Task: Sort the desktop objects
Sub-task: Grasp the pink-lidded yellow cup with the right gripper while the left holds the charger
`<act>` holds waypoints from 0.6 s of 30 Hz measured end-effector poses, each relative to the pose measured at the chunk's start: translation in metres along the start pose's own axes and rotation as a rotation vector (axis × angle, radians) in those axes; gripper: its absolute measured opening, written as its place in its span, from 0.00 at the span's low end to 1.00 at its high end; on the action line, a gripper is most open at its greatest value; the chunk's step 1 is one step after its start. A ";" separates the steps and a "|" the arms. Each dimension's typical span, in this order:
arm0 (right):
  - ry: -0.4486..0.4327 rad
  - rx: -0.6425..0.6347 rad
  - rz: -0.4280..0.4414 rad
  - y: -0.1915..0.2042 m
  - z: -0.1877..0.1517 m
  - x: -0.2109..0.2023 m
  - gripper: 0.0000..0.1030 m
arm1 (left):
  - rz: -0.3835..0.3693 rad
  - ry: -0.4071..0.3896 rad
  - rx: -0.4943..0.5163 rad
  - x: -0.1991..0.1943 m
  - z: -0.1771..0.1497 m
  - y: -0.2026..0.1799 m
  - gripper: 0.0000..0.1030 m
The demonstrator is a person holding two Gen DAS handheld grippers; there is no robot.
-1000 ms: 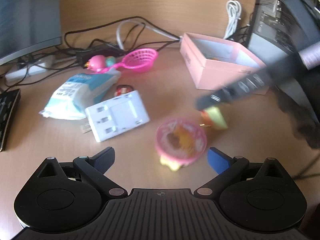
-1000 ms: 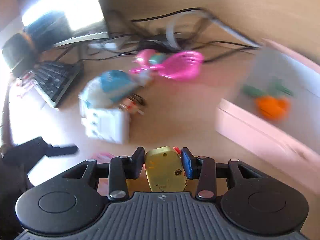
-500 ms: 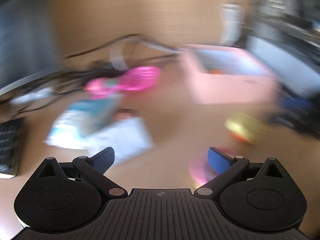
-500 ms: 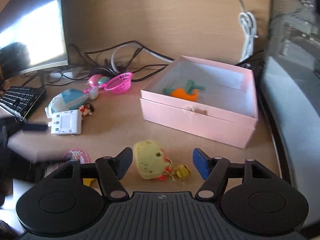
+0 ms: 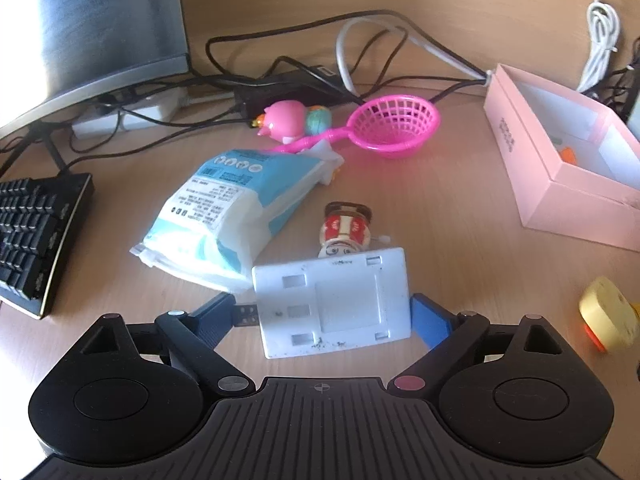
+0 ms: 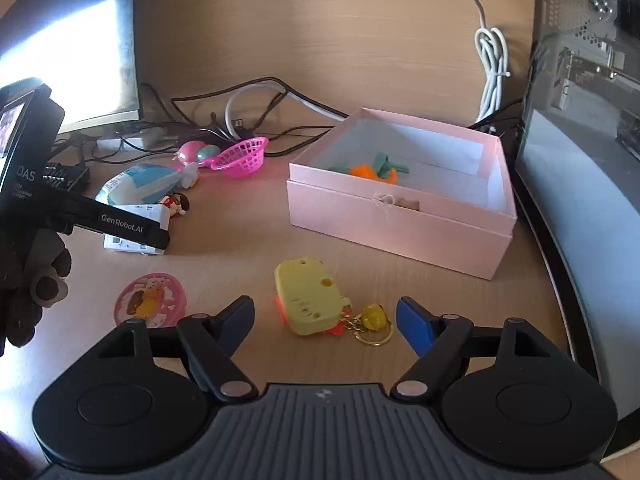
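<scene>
My left gripper (image 5: 330, 314) is open with its jaws on either side of a white power adapter (image 5: 334, 300) that lies flat on the desk; it also shows in the right wrist view (image 6: 134, 226). My right gripper (image 6: 324, 318) is open and empty, just behind a yellow cheese-shaped keychain toy (image 6: 308, 300) on the desk, seen at the right edge of the left wrist view (image 5: 606, 318). The open pink box (image 6: 400, 224) holds an orange carrot toy (image 6: 372, 172). A round pink toy (image 6: 150, 300) lies to the left.
A tissue pack (image 5: 236, 216), a small red-and-white figure (image 5: 346, 232), a pink basket scoop (image 5: 394, 126) and a pink pig toy (image 5: 286, 118) lie behind the adapter. Cables (image 5: 360, 56), a keyboard (image 5: 32, 236) and a monitor (image 5: 80, 24) lie along the back and left. A computer case (image 6: 584, 120) stands on the right.
My right gripper opened and let the yellow keychain toy down onto the desk. My left gripper swung left from the round pink toy and now straddles the white adapter.
</scene>
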State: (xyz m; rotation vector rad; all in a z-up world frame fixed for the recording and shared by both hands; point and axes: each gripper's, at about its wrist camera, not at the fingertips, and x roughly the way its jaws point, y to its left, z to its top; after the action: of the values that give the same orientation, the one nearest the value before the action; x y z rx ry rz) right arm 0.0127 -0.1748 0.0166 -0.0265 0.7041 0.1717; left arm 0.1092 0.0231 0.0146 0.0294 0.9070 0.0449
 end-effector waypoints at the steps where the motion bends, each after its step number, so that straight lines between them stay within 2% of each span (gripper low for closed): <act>1: -0.004 -0.010 0.018 0.002 0.000 0.000 0.77 | -0.007 -0.002 0.007 -0.004 -0.003 0.002 0.93; 4: -0.022 -0.061 0.102 0.015 0.002 -0.004 0.77 | -0.082 -0.004 0.048 -0.020 -0.021 0.007 0.93; 7: -0.032 -0.118 0.180 0.030 0.003 -0.006 0.80 | -0.209 0.007 0.174 -0.043 -0.050 0.009 0.93; 9: -0.021 -0.154 0.222 0.040 0.005 -0.004 0.80 | -0.248 0.024 0.257 -0.054 -0.068 0.008 0.94; 12: -0.006 -0.219 0.266 0.058 0.006 0.004 0.80 | -0.250 0.031 0.308 -0.069 -0.088 0.008 0.94; 15: 0.015 -0.253 0.289 0.075 0.010 0.020 0.80 | -0.215 0.038 0.294 -0.076 -0.097 0.010 0.96; 18: 0.049 -0.259 0.290 0.087 0.009 0.036 0.80 | -0.211 0.041 0.263 -0.079 -0.100 0.014 0.97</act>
State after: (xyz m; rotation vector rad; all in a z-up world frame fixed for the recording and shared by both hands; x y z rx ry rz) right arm 0.0311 -0.0833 0.0032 -0.1773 0.7292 0.5411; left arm -0.0191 0.0333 0.0159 0.1772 0.9481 -0.2714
